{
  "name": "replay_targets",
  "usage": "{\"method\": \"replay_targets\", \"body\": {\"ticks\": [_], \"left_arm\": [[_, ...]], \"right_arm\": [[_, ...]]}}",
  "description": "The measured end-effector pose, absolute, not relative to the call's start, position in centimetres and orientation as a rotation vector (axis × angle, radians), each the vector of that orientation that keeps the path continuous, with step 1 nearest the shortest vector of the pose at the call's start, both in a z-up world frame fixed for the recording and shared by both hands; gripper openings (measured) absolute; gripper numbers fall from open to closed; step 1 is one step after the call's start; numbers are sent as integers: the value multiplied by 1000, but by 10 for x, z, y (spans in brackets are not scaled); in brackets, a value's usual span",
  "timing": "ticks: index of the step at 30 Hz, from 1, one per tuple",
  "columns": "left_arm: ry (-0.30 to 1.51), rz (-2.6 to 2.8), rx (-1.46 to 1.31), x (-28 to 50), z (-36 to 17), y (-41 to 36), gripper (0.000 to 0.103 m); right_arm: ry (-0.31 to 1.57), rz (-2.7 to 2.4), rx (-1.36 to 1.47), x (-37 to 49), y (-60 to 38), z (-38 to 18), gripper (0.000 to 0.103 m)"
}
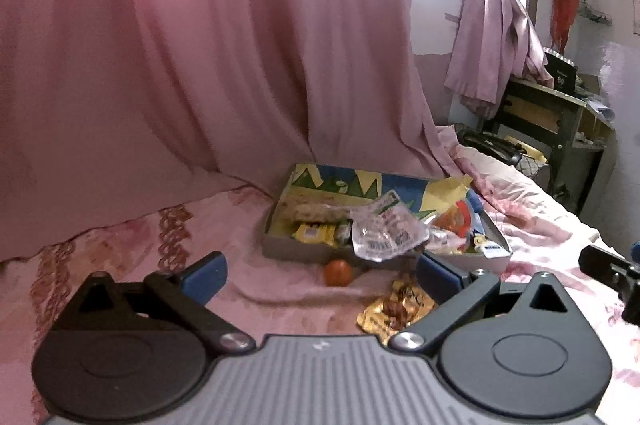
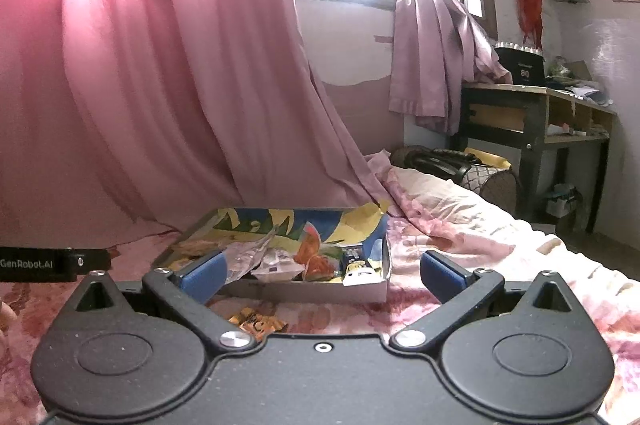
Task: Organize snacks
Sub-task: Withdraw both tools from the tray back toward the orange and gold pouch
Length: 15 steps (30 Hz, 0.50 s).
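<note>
A shallow cardboard box (image 1: 280, 249) with a colourful lining sits on the pink bedspread and holds several snack packets, among them a clear crinkled wrapper (image 1: 384, 233) and a yellow packet (image 1: 314, 233). An orange round fruit (image 1: 338, 272) and a gold snack packet (image 1: 394, 309) lie on the bed in front of the box. My left gripper (image 1: 320, 275) is open and empty, just short of both. In the right wrist view the box (image 2: 304, 291) is straight ahead, the gold packet (image 2: 258, 323) lies below, and my right gripper (image 2: 324, 271) is open and empty.
A pink curtain (image 1: 200, 45) hangs behind the box. A dark wooden desk (image 2: 536, 113) with clutter stands at the right, past the bed's end. A black bag (image 2: 436, 161) lies by it. The other gripper shows at the frame edges (image 1: 612, 277) (image 2: 52, 263).
</note>
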<state>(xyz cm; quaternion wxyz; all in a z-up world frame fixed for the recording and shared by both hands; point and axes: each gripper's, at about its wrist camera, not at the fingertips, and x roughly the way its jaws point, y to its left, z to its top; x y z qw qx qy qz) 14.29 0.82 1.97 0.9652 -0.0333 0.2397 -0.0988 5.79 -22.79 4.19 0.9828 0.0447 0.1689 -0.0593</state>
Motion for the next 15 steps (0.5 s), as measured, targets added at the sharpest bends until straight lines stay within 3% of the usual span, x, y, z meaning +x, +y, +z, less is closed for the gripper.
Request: {"method": "replay_targets", "body": {"ticks": [15], "left_arm": [[550, -147, -53, 79, 10, 21, 103]], "right_arm": [[441, -98, 115, 2, -217, 36, 102]]}}
